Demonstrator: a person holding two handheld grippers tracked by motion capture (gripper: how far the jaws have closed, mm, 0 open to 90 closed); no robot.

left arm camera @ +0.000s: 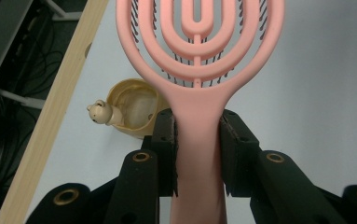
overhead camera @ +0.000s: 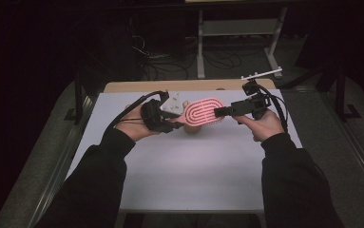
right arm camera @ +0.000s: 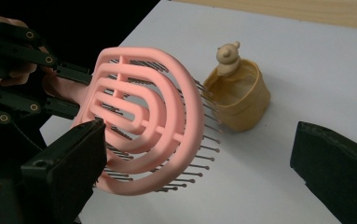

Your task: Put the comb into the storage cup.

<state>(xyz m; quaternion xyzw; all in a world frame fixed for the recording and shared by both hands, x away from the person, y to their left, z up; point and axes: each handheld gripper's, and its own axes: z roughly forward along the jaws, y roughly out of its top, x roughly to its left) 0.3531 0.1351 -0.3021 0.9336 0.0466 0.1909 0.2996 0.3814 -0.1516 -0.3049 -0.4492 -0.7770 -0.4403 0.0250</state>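
We hold the left tongs [left arm camera: 198,154] pinched on the handle of a pink vented hairbrush [left arm camera: 199,60], the two black jaws pressing the handle from either side so that the oval head stands out past the jaw tips, clear of the table. In the high view the left tongs [overhead camera: 175,124] sit at the left end of the brush [overhead camera: 203,112], with the head stretching toward the right tongs [overhead camera: 217,113], whose tips meet the far rim of the head. In the right gripper view our right tongs [right arm camera: 199,163] stand spread wide: one jaw lies against the near rim of the hairbrush [right arm camera: 143,126], on its ribbed back, while the other jaw is well apart from it, off to the side over the white table [right arm camera: 269,60], so nothing is pinched between them. The bristles point away from that near jaw, toward the tabletop. Beyond the brush head, farther from both tongs, a small tan cup with a bear figure on its rim [right arm camera: 239,93] stands upright on the table; in the left gripper view that cup [left arm camera: 129,112] shows just beside the left jaw, below the held handle. Our left hand [overhead camera: 134,126] and right hand [overhead camera: 265,124] grip the tongs' bodies, sleeves coming in from the near edge.
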